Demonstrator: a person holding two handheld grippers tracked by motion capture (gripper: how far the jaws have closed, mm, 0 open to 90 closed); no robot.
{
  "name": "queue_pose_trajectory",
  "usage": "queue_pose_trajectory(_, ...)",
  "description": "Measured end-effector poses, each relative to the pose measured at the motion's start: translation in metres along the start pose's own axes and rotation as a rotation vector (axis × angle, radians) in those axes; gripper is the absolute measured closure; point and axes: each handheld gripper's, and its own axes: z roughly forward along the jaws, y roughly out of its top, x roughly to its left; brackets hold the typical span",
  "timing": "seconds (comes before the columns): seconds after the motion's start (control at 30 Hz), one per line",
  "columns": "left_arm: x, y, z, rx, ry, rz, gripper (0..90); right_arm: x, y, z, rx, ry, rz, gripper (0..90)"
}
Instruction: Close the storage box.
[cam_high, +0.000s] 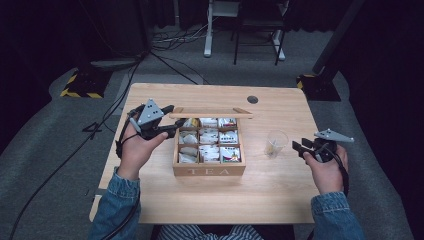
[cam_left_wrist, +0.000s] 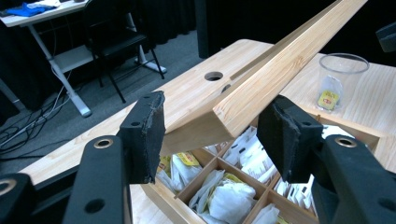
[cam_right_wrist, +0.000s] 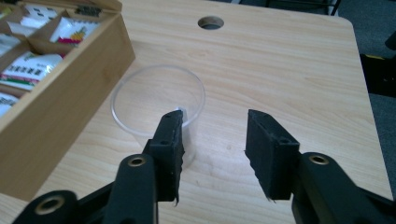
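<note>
two things are in play as we are working here: the hinged lid (cam_left_wrist: 280, 70) of the wooden tea box (cam_high: 209, 170) and the clear plastic cup (cam_high: 276, 142) standing on the table (cam_high: 280, 195) just to the right of the box. we are holding the left gripper (cam_high: 172, 122) at the lid's left end, and in the left gripper view the corner of that lid is sitting between the pads, though we cannot tell whether they are pressing on it or only bracketing it. we are judging the lid to be stiff, light wood that is swinging on hinges, so an end corner is a fair place to take it, with care that it is not slipping out and dropping shut. the right gripper (cam_right_wrist: 215, 135) is hovering just beside the cup with its jaws apart and nothing between them. the cup is looking thin, light and easy to tip or crush, so we are favouring a gentle hold across its wall. the left gripper view is showing a tea bag (cam_left_wrist: 328, 95) lying inside the cup, which the right gripper view is hardly giving us, while the high view is laying out the box's compartments of sachets (cam_high: 208, 145).
</note>
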Motion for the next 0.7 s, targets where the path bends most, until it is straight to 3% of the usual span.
queue_pose_trajectory(0.27, -0.005, -0.003, -0.002, 0.015, 0.006, 0.013, 42.0, -0.01, -0.021, 0.005, 0.041, 0.003, -0.005, 45.4)
queue_pose_trajectory(0.7, -0.012, -0.009, -0.004, 0.058, 0.014, 0.021, 39.8, -0.018, -0.061, 0.018, 0.076, 0.021, 0.041, 44.7)
